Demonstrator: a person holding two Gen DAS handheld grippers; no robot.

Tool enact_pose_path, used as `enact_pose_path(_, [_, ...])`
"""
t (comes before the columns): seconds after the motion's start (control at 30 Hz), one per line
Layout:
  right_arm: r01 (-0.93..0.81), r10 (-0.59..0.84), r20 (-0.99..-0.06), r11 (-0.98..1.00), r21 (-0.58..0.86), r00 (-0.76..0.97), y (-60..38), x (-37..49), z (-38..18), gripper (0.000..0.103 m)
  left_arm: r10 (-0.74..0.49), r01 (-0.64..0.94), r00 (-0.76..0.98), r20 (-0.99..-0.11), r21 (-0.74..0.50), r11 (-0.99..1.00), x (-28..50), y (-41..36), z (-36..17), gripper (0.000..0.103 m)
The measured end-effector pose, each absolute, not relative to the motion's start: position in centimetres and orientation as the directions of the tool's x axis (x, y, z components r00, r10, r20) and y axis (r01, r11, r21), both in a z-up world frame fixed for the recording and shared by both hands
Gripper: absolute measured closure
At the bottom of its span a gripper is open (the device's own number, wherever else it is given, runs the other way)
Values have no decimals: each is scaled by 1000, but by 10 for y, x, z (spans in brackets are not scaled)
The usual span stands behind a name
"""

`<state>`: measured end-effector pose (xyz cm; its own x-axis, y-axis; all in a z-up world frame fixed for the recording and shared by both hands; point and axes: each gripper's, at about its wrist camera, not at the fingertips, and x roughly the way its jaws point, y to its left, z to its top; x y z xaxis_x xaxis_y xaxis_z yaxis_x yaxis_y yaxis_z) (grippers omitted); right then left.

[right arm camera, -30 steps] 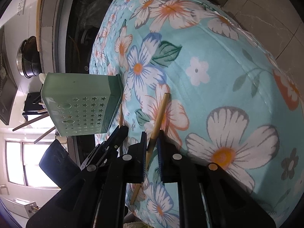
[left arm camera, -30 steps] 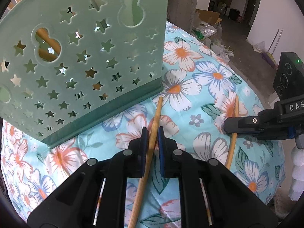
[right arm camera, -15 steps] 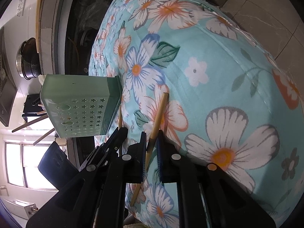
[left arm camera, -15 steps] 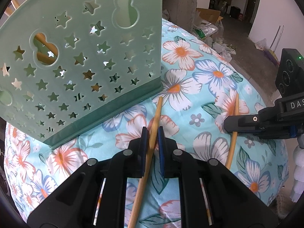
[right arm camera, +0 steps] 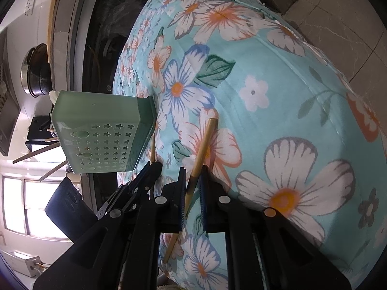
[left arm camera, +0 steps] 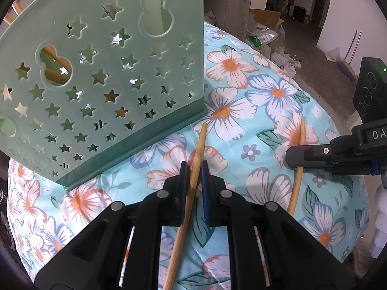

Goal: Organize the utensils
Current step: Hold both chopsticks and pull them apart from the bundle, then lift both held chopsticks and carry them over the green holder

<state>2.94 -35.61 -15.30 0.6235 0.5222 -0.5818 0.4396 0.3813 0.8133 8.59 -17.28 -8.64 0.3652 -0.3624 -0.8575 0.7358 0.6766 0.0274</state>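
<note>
Left gripper (left arm camera: 193,181) clamped on a bamboo chopstick (left arm camera: 191,193), blue pads (left arm camera: 183,178) pressing its shaft from both sides. Chopstick running from below the gripper body up past the fingertips, tip ending just short of the dark green base of the holder (left arm camera: 104,79). Lying low over the flowered cloth (left arm camera: 241,111); whether touching it, cannot tell.

Holder pale green, punched with star and gourd-shaped holes, standing on the cloth just beyond the left gripper. Wooden sticks visible through one gourd hole, and more poking out of its open top in the right wrist view.

Right gripper (right arm camera: 193,176) likewise closed on a second chopstick (right arm camera: 202,149), shaft pinched between the blue pads, far end angled up over an orange-and-white flower, near end sticking out below the gripper body toward the cloth edge. Same chopstick (left arm camera: 298,162) seen from the left wrist view, crossing behind the black finger (left arm camera: 312,157) of the right gripper, well apart from the first chopstick.

From the right wrist view, holder (right arm camera: 101,133) off to the left, the left gripper (right arm camera: 135,188) between it and the right gripper, thin tip of the first chopstick showing above its finger. Dark pot (right arm camera: 36,72) and window in the background, tiled floor beyond the cloth edge.
</note>
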Motion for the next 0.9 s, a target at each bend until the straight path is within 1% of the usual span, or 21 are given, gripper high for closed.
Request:
enact_pose_path(0.3, [434,480,-607,429,792,633,-358,29,-142,92,-362,742,369,-856,37,669,86,-176,-88,93])
enact_pose_path(0.57, [413,407,-619,488,769,671,-365,19,-122,92,-421,745,313,-851,-55,665,100,-164,-77,97])
enact_pose_path(0.77, [382,324,-618,559,736,717,-374,8,-97,92,-533,742,285,-796,-168,649,99,-146,-39,97])
enact_pose_path(0.9, [356,281,-611,608,710,740,-376,1,-82,92,-622,744,301,-723,-230,628,96,-124,2,98])
